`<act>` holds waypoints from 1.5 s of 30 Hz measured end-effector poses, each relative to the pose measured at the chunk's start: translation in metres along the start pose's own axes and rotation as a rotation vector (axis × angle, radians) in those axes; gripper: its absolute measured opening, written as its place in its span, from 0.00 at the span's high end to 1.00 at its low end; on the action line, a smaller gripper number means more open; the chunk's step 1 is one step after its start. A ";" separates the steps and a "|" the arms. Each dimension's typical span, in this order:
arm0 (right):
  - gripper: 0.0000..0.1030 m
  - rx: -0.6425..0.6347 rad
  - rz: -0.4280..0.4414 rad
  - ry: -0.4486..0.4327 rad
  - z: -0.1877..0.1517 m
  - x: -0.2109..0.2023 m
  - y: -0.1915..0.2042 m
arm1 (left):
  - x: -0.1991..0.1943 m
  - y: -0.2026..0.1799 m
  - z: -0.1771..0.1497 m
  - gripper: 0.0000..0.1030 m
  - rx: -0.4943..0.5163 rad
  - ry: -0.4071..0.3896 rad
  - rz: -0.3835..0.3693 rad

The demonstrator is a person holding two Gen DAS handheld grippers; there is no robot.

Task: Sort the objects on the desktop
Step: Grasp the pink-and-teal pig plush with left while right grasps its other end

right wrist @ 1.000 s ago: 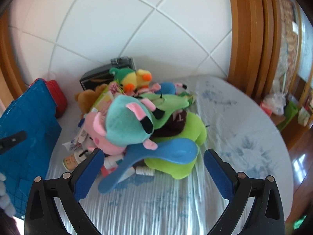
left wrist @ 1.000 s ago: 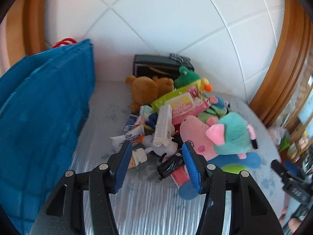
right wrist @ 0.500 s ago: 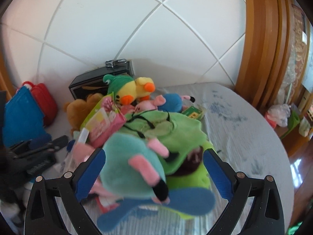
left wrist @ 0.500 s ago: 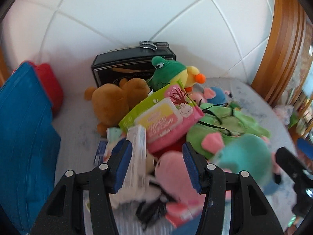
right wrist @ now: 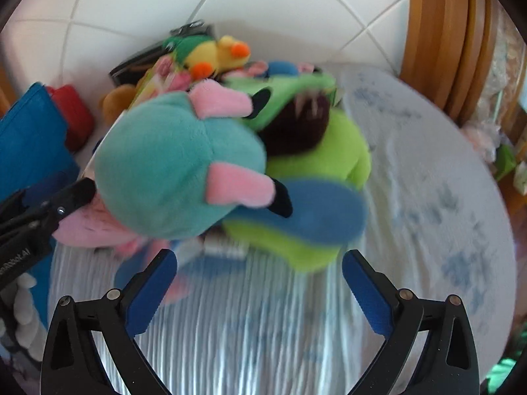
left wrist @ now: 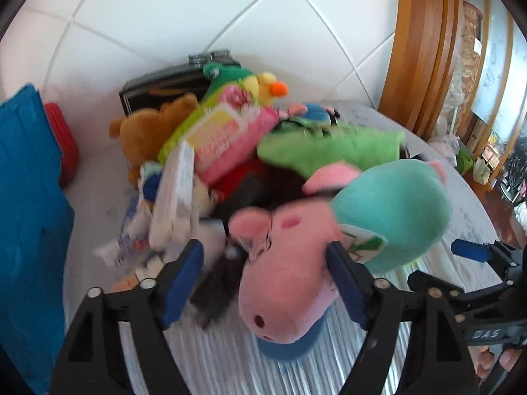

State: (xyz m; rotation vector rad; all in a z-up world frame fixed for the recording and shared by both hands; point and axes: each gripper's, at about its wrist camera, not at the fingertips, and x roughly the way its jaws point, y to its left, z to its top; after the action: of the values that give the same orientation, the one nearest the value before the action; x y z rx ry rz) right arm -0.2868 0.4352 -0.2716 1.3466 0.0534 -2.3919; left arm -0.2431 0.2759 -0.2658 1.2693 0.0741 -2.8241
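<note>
A pile of toys and packs lies on the striped cloth point(right wrist: 263, 329). My left gripper point(left wrist: 263, 250) is low at the pile's front with its jaws opening. The pink pig plush's head point(left wrist: 286, 279) sits between them: the right pad point(left wrist: 342, 279) is against it and the left pad point(left wrist: 181, 279) stands clear. The pig's teal body point(left wrist: 392, 210) bulges to the right and fills the middle left of the right wrist view point(right wrist: 171, 171). My right gripper point(right wrist: 258, 260) is wide open over bare cloth, just short of a blue plastic scoop point(right wrist: 306, 210) and the green dinosaur plush point(right wrist: 316, 151).
Further back lie a pink wipes pack point(left wrist: 224, 138), a white carton point(left wrist: 178, 197), a brown bear point(left wrist: 148, 131), a yellow duck with a green hat point(left wrist: 260, 82) and a black box point(left wrist: 158, 85). A blue bag point(left wrist: 26, 197) and a red item point(left wrist: 62, 138) stand left. A wooden frame point(left wrist: 425, 49) rises right.
Both grippers have dropped toward the pile, which now looms larger. The left jaws have spread wider and the pig's head has come between them. The right jaws have stayed wide apart.
</note>
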 end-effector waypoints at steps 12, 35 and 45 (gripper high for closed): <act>0.00 -0.056 0.133 -0.074 -0.001 -0.028 0.011 | 0.014 -0.026 -0.031 0.24 0.016 0.040 0.013; 0.22 -0.089 0.152 -0.113 0.031 -0.022 0.016 | 0.001 -0.044 -0.007 0.42 0.095 -0.054 -0.028; 0.45 -0.128 0.108 -0.121 0.041 -0.048 0.044 | -0.045 -0.031 -0.002 0.50 0.079 -0.101 0.025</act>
State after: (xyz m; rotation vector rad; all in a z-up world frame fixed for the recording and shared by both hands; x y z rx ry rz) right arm -0.2823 0.4011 -0.2031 1.1171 0.0960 -2.3312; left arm -0.2136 0.3076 -0.2329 1.1298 -0.0574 -2.8904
